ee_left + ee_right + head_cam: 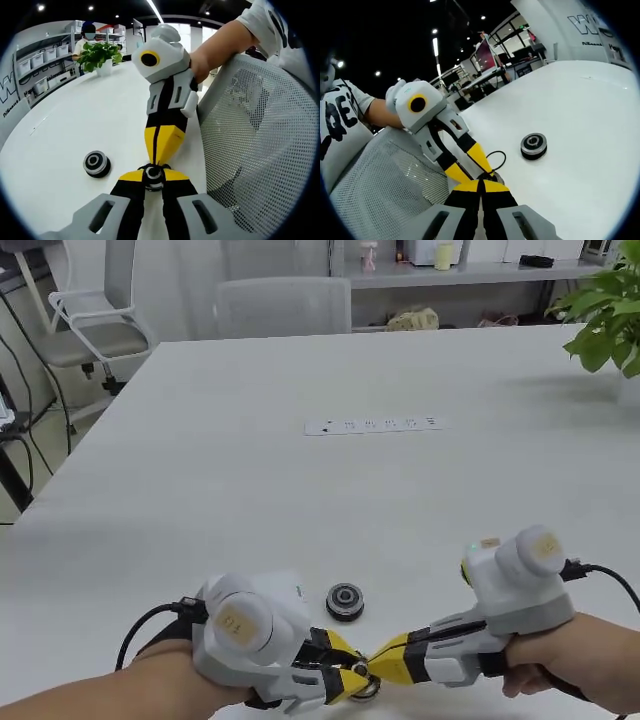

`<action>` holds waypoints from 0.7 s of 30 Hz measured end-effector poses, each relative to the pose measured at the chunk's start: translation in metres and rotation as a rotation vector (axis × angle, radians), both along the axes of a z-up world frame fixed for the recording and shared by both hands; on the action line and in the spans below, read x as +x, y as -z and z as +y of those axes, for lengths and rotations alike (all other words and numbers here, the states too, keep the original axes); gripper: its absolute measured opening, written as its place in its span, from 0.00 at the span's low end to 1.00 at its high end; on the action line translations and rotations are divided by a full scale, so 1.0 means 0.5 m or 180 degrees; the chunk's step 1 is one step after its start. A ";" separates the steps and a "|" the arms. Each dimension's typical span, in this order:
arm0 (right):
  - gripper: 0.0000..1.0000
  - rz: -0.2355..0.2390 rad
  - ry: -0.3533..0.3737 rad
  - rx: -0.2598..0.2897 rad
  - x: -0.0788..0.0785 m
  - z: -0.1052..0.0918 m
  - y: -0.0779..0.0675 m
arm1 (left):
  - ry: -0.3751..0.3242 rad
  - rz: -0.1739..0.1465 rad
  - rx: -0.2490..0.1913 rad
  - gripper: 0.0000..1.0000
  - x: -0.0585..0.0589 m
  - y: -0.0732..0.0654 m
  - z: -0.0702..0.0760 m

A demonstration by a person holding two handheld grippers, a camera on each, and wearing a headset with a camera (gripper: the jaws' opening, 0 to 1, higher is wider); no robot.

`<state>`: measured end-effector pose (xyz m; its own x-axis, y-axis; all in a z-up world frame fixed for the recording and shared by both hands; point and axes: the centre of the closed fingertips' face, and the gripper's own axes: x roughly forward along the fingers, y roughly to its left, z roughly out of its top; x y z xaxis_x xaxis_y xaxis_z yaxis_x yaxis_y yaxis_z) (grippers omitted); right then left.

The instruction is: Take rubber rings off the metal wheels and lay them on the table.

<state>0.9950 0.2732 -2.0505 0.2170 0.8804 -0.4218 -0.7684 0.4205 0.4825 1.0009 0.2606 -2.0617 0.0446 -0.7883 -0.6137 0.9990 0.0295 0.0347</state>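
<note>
1. My left tongs (pixel 348 682), at the bottom of the head view, are closed tight on a small wheel (pixel 153 177).
2. My right tongs (pixel 373 668) come in from the right. Their jaws are pinched together at that wheel's edge. I cannot tell if they have hold of its rubber ring.
3. A second wheel (pixel 345 601) sits on the table (pixel 250 490) just above, with its black ring (pixel 331 603) on.
4. So I think the job has barely begun. Both rings are left to pull off and lay down.
5. A chair (pixel 95 320) upper left, a power strip (pixel 372 425) in the middle and a plant (pixel 605 315) upper right are far off. Nothing blocks me.
</note>
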 end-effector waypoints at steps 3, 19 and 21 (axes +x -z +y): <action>0.00 -0.0121 -0.0090 -0.0140 -0.002 0.002 0.008 | -0.0003 0.0003 -0.0002 0.07 0.000 0.000 0.000; 0.00 -0.0097 0.0051 -0.0196 0.009 -0.024 0.018 | -0.0036 0.0048 -0.0028 0.07 0.000 0.000 0.001; 0.00 -0.0097 0.0051 -0.0198 0.008 -0.025 0.018 | -0.0043 0.0079 -0.0034 0.08 0.000 0.000 0.000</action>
